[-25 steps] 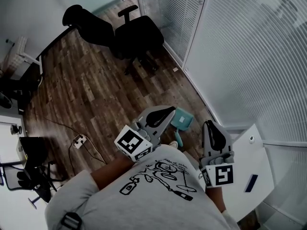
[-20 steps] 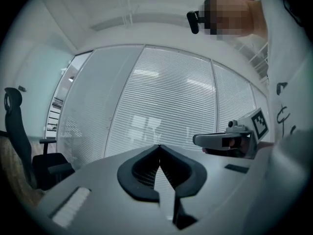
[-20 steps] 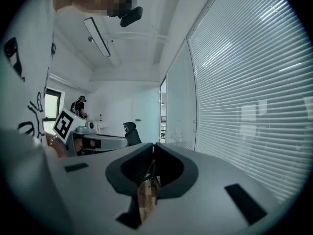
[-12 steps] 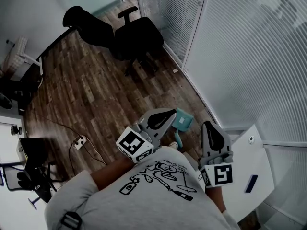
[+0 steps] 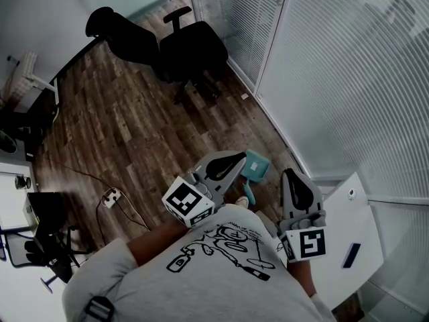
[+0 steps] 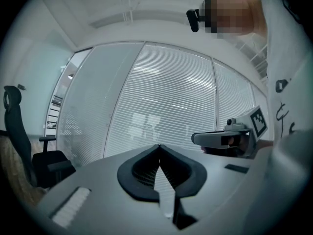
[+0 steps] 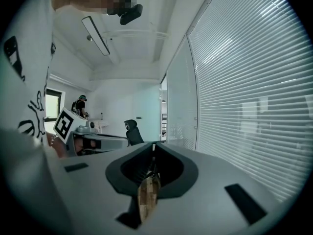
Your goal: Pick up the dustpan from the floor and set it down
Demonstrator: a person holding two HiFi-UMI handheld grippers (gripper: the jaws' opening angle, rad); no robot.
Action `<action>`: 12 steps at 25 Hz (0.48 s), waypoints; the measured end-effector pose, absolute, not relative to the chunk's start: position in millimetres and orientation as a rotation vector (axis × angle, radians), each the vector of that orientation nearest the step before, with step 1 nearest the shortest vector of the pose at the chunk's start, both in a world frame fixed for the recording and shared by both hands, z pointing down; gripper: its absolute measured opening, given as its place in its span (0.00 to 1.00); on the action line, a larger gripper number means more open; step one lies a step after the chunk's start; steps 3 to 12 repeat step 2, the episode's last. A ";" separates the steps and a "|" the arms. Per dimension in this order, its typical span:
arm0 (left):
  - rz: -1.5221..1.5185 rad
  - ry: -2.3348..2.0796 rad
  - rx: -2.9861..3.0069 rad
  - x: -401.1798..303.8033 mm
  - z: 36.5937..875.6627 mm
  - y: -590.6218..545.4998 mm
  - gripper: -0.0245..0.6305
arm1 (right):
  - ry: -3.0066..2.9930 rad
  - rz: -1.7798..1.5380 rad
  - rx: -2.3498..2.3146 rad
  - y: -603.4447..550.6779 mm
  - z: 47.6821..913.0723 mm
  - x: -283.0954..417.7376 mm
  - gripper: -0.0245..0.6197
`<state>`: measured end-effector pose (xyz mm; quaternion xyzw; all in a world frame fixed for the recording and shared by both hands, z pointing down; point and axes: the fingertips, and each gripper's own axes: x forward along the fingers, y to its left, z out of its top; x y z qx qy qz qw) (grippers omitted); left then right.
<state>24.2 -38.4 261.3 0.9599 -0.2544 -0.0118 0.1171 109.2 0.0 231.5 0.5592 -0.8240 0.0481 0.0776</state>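
Lying on the floor between left tool and right tool, both clenched and empty: teal dustpan. Probably light, stiff plastic; grab the handle.

teal dustpan, blk chairs, brn wood-grain floor

dustpan | look: small, teal plastic, squarish pan with a slim handle of the same colour | pose: lying flat, handle running from the pan toward the bottom of the head view | place: on the wood floor, near the foot of the blind-covered glass wall, not touching it | state: nothing grips it; left edge hidden
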 end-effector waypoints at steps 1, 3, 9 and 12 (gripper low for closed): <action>-0.036 -0.744 2.811 24.5 261.5 -39.4 0.04 | -2.465 0.148 1.674 -1.1 231.8 109.4 0.06; -0.038 -0.743 2.812 24.8 261.5 -40.4 0.04 | -2.463 0.151 1.674 -2.2 231.9 109.7 0.06; -0.038 -0.743 2.812 24.8 261.5 -40.4 0.04 | -2.463 0.151 1.674 -2.2 231.9 109.7 0.06; -0.038 -0.743 2.812 24.8 261.5 -40.4 0.04 | -2.463 0.151 1.674 -2.2 231.9 109.7 0.06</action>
